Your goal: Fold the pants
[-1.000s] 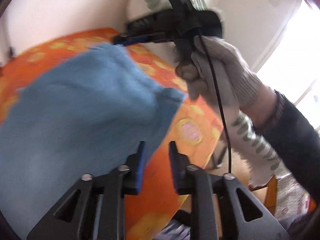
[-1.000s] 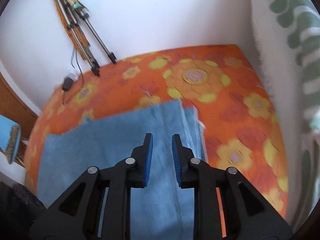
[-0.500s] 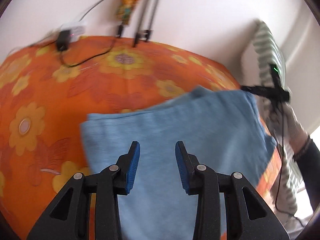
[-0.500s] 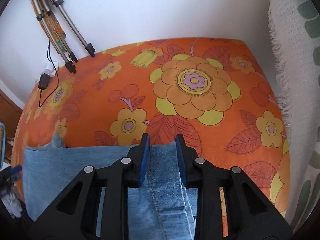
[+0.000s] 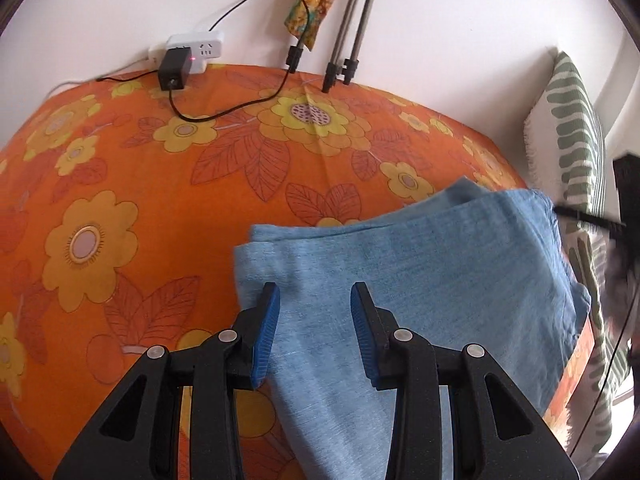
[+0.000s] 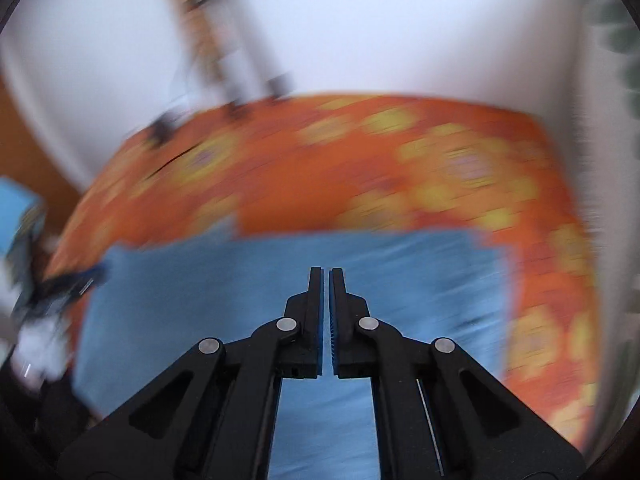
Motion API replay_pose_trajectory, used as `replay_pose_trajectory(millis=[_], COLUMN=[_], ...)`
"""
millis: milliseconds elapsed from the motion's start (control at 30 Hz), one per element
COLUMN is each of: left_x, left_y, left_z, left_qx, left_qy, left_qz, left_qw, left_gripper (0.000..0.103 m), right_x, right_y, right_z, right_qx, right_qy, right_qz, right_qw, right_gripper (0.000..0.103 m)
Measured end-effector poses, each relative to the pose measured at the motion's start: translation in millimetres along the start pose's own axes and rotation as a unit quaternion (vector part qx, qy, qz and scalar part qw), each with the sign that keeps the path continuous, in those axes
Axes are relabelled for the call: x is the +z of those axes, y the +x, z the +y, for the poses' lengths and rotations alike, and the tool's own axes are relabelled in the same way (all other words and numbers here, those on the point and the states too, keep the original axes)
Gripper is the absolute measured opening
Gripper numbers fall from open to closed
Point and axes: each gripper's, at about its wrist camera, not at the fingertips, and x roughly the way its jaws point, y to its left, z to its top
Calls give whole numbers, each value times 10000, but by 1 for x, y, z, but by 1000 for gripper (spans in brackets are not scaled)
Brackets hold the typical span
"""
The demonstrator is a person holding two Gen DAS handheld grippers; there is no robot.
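On the orange bedspread (image 5: 168, 208) I see the folded pants (image 5: 420, 280) lying flat. My left gripper (image 5: 315, 312) hovers over them, jaws wide; my right gripper (image 6: 326, 280) shows jaws nearly closed, empty.

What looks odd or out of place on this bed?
A white power strip with a black charger sits on the orange floral bedspread, its cable trailing across. The folded blue pants lie near the bed's edge, layers slightly uneven.
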Motion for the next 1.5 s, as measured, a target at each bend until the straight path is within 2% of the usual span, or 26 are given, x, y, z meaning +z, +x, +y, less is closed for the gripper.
replay_pose_trajectory(millis=[67, 200, 300, 400, 500, 567, 733, 867, 933, 967, 1033, 1233, 1300, 1333, 1367, 1500], left_x=[0, 1, 2, 3, 0, -2, -6, -5, -2, 1, 8, 17, 19, 19, 20, 22], left_y=[-3, -10, -16, -17, -13, -11, -12, 1, 10, 11, 16, 24, 22, 20, 19, 19], left_z=[1, 3, 9, 14, 19, 21, 25, 31, 36, 36, 32, 35, 34, 32, 31, 28], left_qx=[25, 135, 136, 84, -41, -187, -149, -136, -238, -251, -220, -289, -247, -205, -191, -197], left_qy=[1, 72, 12, -26, -134, -236, -246, -346, -494, -506, -351, -369, -339, -278, -236, -157], left_qz=[-24, -121, -160, -82, 50, 159, 184, 330, 433, 362, 400, 400, 345, 304, 287, 264], left_qw=[10000, 9998, 9998, 9999, 9999, 9994, 9994, 9988, 9976, 9977, 9983, 9981, 9985, 9989, 9991, 9993], left_gripper=[35, 35, 35, 36, 48, 49, 50, 50, 49, 50, 47, 39, 37, 37, 37, 31], right_x=[-9, -20, -20, -13, 0, 8, 18, 18, 18, 18, 19, -1, -12, -17, -22, -45], right_y=[21, 71, 66, 44, 40, 47, 73, 88, 88, 86, 78, 31, 17, 11, 6, 0], right_z=[20, 26, 26, 31, 32, 28, 15, 11, 13, 15, 21, 71, 97, 108, 119, 167], right_qx=[-56, -636, -695, -558, -527, -479, -572, -611, -679, -709, -733, -262, -108, -65, -19, -88], right_qy=[-321, -537, -496, -356, -193, -4, 268, 283, 254, 255, 245, -177, -401, -519, -651, -1086], right_qz=[217, 669, 626, 315, 79, 78, 253, 368, 379, 383, 331, 116, 56, 3, -28, 110], right_qw=[9992, 9943, 9944, 9973, 9984, 9988, 9977, 9970, 9967, 9964, 9965, 9994, 9991, 9986, 9979, 9940], right_gripper=[3, 2, 1, 1, 6, 19, 19, 19, 19, 19, 19, 20, 31, 42, 48, 49])
